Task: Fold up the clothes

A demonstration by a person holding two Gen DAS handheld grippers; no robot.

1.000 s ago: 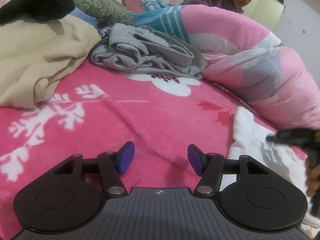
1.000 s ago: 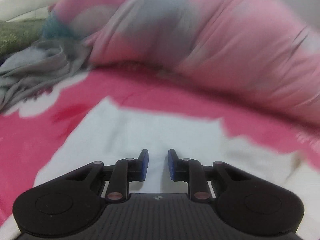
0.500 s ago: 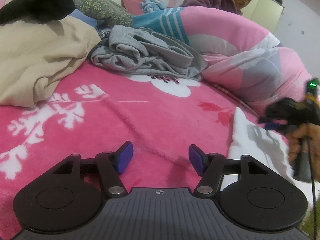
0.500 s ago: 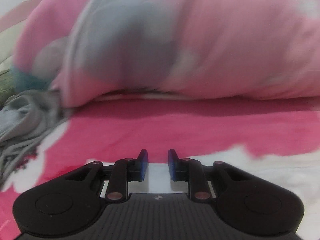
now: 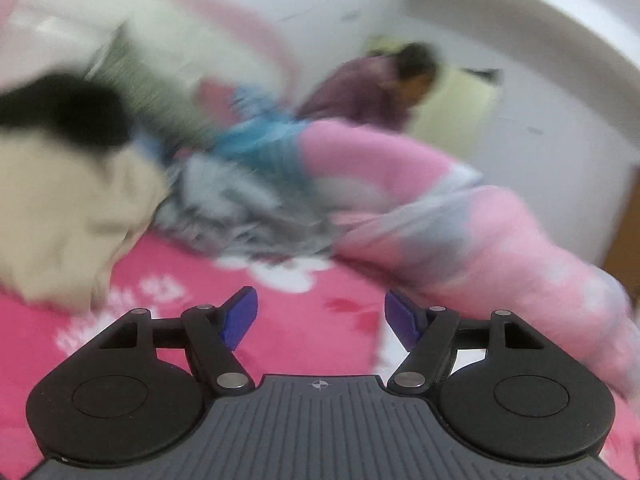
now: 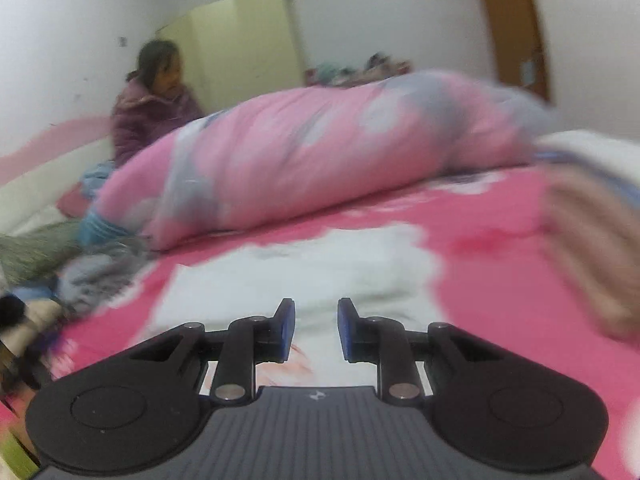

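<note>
A white garment (image 6: 312, 272) lies flat on the pink floral bed blanket (image 6: 500, 260). My right gripper (image 6: 316, 314) hovers over its near edge, open by a narrow gap with nothing between the fingers. Only a sliver of that white garment (image 5: 384, 356) shows in the left wrist view, behind the right finger. My left gripper (image 5: 319, 308) is wide open over bare pink blanket (image 5: 200, 280), holding nothing. Both views are blurred by motion.
A crumpled grey clothes pile (image 5: 240, 216), a beige garment (image 5: 60, 220) and a black one (image 5: 68, 116) lie at the back left. A rolled pink quilt (image 6: 320, 148) runs along the far side. A person (image 6: 152, 108) sits behind it. A blurred beige striped shape (image 6: 592, 240) is at right.
Both cameras have swung upward, showing walls and the room. The right gripper has drawn back, so more of the white garment shows. Neither gripper's finger gap has changed.
</note>
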